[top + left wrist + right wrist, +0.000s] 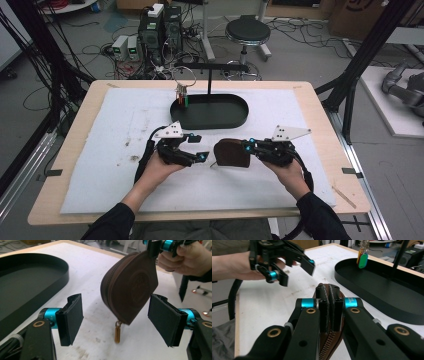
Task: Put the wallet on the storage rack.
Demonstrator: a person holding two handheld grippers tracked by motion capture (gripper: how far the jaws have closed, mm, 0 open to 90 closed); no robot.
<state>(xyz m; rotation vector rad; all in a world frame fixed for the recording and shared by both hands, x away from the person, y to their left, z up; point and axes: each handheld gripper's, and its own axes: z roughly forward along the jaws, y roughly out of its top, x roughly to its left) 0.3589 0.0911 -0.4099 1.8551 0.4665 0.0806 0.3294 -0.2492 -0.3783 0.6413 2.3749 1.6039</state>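
Note:
A brown zipped leather pouch (232,153) stands on edge on the white mat, with my right gripper (248,148) shut on its upper edge. In the right gripper view the two jaws pinch the pouch (323,288) between them. My left gripper (198,148) is open just left of the pouch. In the left gripper view the pouch (131,288) stands between and beyond the spread pads (72,318), with its brass zip pull (117,331) hanging at the bottom onto the mat.
A black oval tray (212,112) with an upright black stand lies behind the grippers, and coloured key tags (182,95) hang at its left end. The white mat (100,150) covers most of the wooden table. A stool and computers stand on the floor beyond.

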